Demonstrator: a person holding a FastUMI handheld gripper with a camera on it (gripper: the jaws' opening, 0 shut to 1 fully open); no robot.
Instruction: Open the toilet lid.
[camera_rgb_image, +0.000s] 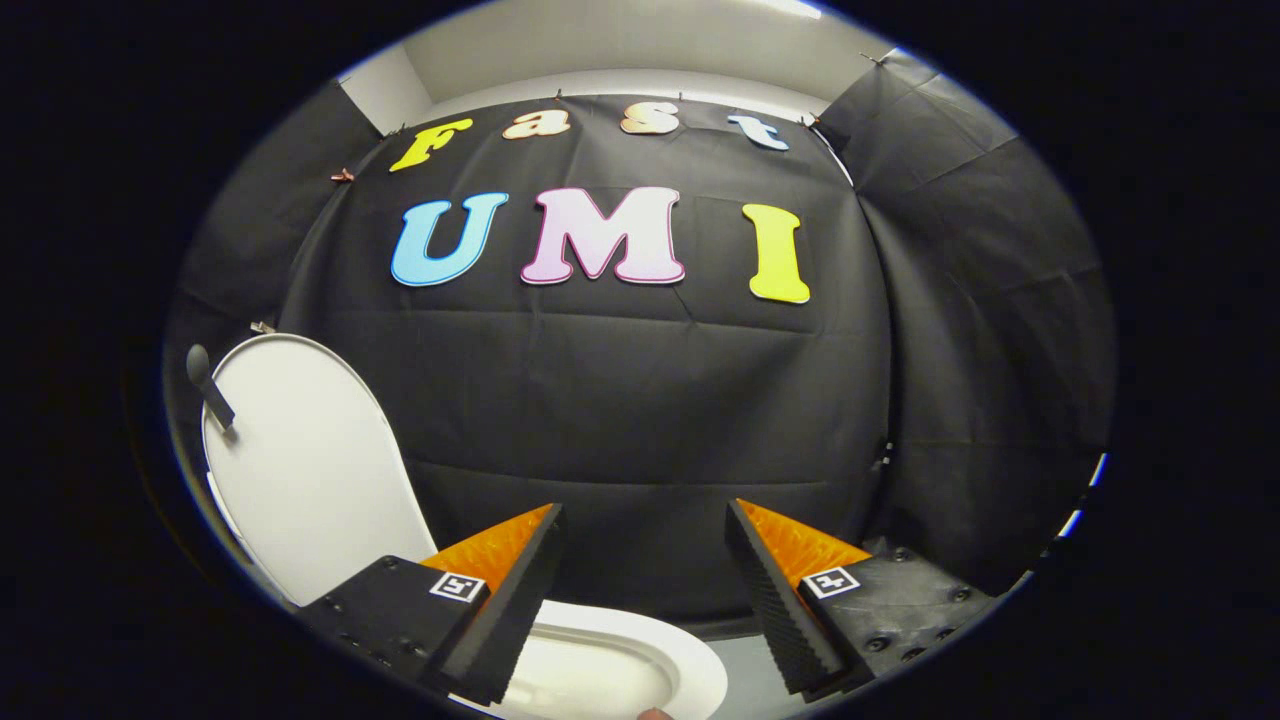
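My fingers (645, 590) are wide apart and hold nothing. The toilet lid (300, 470) stands up, off to my left. The toilet bowl (620, 670) sits just below my fingers.

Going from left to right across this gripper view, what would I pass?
Dark handle on the raised white toilet lid → open tool, nothing between its fingers → black cloth wall's right panel. White bowl rim sits below the fingers.
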